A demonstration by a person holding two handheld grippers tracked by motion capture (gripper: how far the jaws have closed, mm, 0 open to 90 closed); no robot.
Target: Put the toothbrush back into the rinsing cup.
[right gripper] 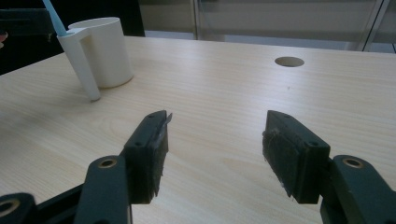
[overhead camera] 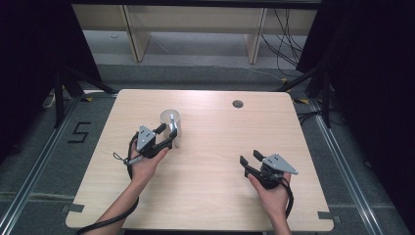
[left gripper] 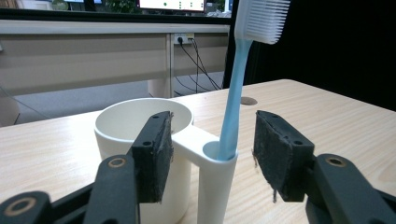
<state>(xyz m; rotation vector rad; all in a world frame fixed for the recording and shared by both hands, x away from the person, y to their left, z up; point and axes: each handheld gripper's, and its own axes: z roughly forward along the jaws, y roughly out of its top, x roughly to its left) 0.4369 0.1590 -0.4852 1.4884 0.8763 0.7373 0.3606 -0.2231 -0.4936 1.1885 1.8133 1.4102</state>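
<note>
One white cup with one side tube – it holds one blue toothbrush. The left gripper gapes around the tube; the right gripper gapes over bare desk. Cup bottom hidden behind the jaws.

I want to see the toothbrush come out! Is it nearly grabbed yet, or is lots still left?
Done: the left gripper has reached the white cup, with its open fingers either side of the side tube that holds the blue toothbrush. In hand: nothing is squeezed yet. The toothbrush stands upright in its tube. Left: probably closing, then lifting. The right gripper waits open, away from the cup.
</note>
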